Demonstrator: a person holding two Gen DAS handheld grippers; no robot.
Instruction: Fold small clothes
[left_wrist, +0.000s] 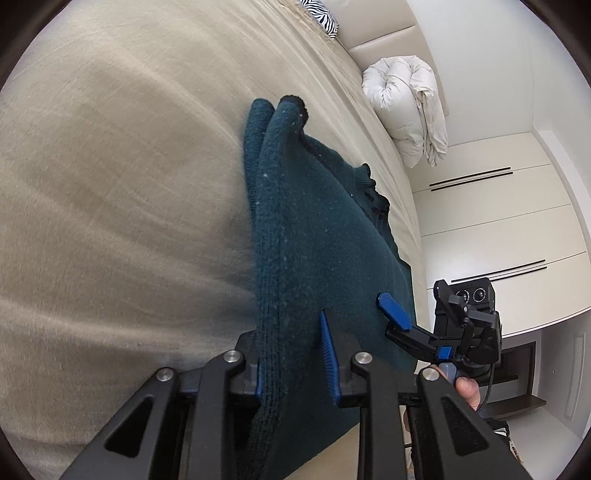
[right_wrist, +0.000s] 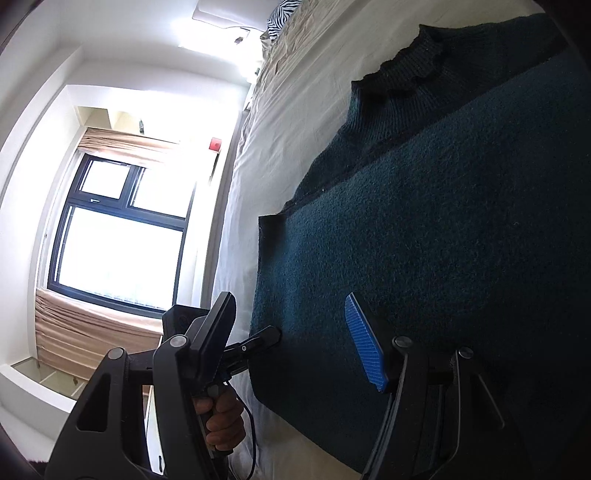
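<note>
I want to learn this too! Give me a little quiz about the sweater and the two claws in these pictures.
1. Fill the gap: the right claw hangs over the sweater with its jaws ____.
2. Pick one: which claw pinches the sweater's edge? A) the left claw B) the right claw C) neither
3. True or false: the sweater lies on a wooden floor.

Key: 1 open. 2 A. 3 false, it lies on the bed.
</note>
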